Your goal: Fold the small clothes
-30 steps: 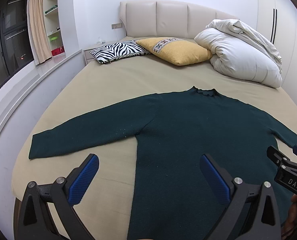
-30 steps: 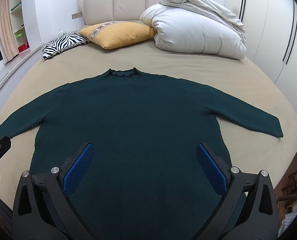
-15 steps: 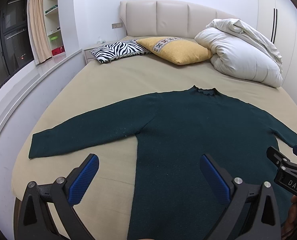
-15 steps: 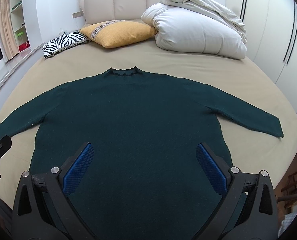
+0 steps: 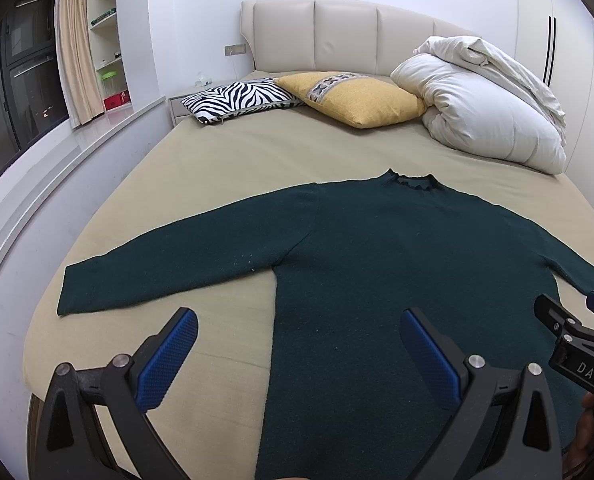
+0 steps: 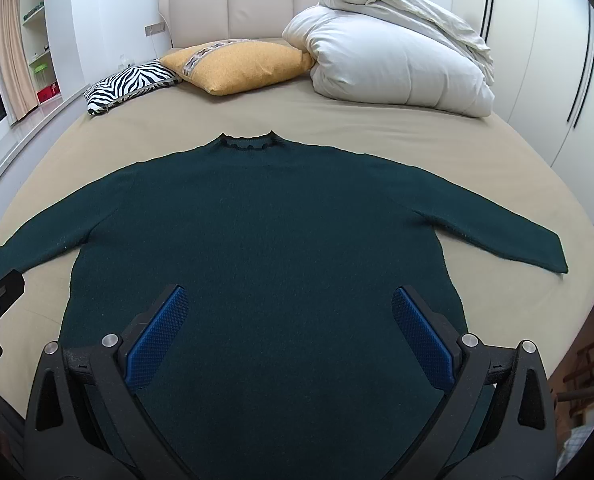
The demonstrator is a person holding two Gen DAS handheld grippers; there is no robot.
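While both grippers (image 6: 289, 332) gape, sweater (image 6: 281, 232) lies flat just ahead.

Both cameras sit low at the bed's foot, looking toward the padded beige headboard (image 5: 349, 34) – both see the flat dark green knit sweater (image 6: 265, 240).

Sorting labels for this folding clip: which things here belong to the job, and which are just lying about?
Job:
sweater
left gripper, open
right gripper, open
bed, the work surface

Lying about:
zebra pillow
yellow pillow
duvet
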